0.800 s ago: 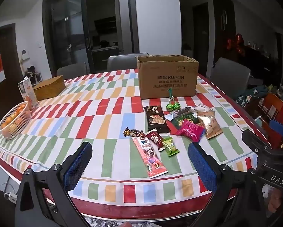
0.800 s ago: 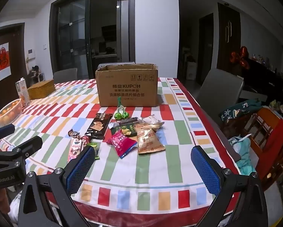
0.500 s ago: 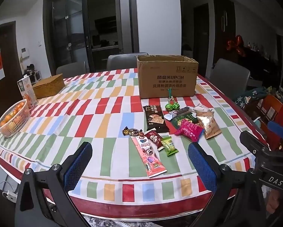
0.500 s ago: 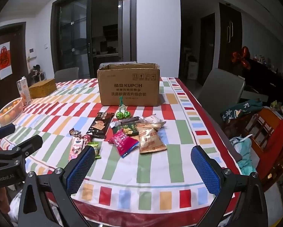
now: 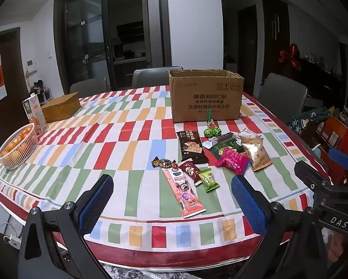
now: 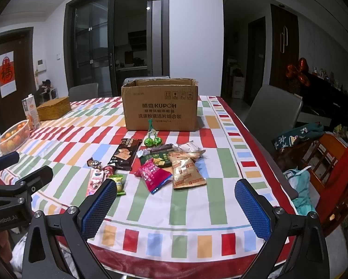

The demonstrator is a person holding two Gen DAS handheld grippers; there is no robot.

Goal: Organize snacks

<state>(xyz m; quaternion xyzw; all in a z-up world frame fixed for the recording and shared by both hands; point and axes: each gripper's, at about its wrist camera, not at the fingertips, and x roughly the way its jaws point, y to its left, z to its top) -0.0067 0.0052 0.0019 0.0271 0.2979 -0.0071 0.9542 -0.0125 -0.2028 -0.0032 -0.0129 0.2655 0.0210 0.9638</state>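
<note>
An open cardboard box [image 5: 205, 98] [image 6: 161, 109] stands on the striped tablecloth. In front of it lie several snack packets: a long pink bar [image 5: 183, 191], a dark biscuit pack [image 5: 192, 147] [image 6: 125, 154], a magenta packet [image 5: 233, 162] [image 6: 154, 176], a gold packet [image 5: 256, 153] [image 6: 187, 172] and two green foil balls [image 5: 212, 131] [image 6: 152, 140]. My left gripper [image 5: 171, 201] is open and empty above the table's near edge. My right gripper [image 6: 174, 205] is open and empty, to the right of the left one.
A white basket of oranges [image 5: 17, 148] [image 6: 12, 138], a juice carton [image 5: 35, 114] and a woven box [image 5: 61, 107] stand at the table's left. Grey chairs [image 6: 275, 111] stand around the table. A wooden chair with clothes [image 6: 325, 153] is at the right.
Both grippers have risen and tilted slightly, so the table sits a little lower in view. Both stay open and empty. The snacks have not moved.
</note>
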